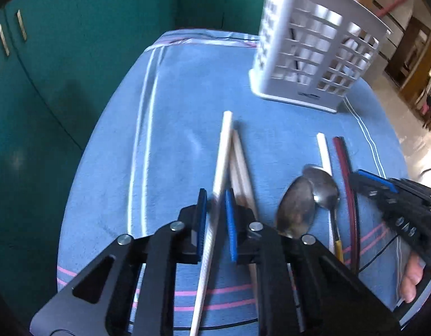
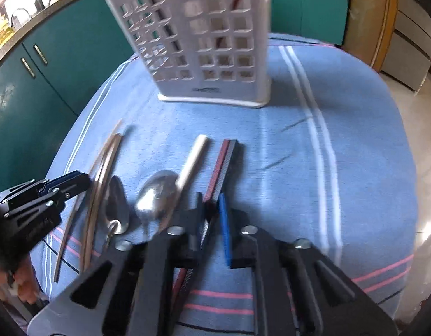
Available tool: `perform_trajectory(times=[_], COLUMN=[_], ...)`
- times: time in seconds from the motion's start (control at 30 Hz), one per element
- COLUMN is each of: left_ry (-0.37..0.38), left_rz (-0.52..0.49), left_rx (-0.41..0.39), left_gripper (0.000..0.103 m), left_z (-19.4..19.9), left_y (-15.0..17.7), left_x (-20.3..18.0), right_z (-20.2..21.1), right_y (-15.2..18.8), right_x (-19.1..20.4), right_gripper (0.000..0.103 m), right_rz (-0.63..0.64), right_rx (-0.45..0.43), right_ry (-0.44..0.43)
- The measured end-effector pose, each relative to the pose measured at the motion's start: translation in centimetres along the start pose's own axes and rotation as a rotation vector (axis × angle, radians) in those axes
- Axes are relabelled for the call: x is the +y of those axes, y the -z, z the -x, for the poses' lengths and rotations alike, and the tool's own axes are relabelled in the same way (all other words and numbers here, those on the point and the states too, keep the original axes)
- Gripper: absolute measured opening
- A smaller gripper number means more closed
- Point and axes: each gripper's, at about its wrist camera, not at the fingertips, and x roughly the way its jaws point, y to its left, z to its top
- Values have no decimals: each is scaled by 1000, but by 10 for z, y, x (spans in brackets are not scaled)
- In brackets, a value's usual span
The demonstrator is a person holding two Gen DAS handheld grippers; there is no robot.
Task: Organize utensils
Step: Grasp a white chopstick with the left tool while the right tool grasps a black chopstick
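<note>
Utensils lie on a blue striped cloth (image 1: 173,140). My left gripper (image 1: 215,194) is shut on a long white chopstick (image 1: 222,145), which runs between its blue pads; a pair of wooden chopsticks (image 1: 243,168) lies just right of it. Two metal spoons (image 1: 296,204) overlap further right, beside a second white chopstick (image 1: 324,151). My right gripper (image 2: 212,198) is shut on the dark red and black chopsticks (image 2: 223,162), which lie on the cloth. The white slotted utensil holder (image 2: 204,42) stands upright beyond them, with some sticks inside.
Green cabinet doors (image 1: 47,70) surround the table's far and left sides. A person's fingers (image 1: 411,280) hold the right gripper's handle. The cloth (image 2: 355,140) is bare to the right of the holder. A tiled floor (image 2: 422,154) lies past the table's right edge.
</note>
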Motion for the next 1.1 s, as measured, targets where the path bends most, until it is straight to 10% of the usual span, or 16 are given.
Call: perform_trajectory(times=[0.37,0.7,0.83,1.1], left_ry=[-39,-37,-65,28], left_rz=[-17,-47,-56,52], left_rx=[17,29,30,49], left_gripper=[26,26,6,6], left_z=[-15,-20,-23,-19], left_y=[-25,-31,-33,-28], left_x=[2,3,5,25], right_z=[7,-17,-14,-6], right_y=[-10,-11,-10,-9], right_x=[-38,4,-6,-47], right_gripper=[16,14,7,8], right_rz=[-96,35,0,-61], right_rx=[6,44,53,53], right_ry=[-32,69,9,66])
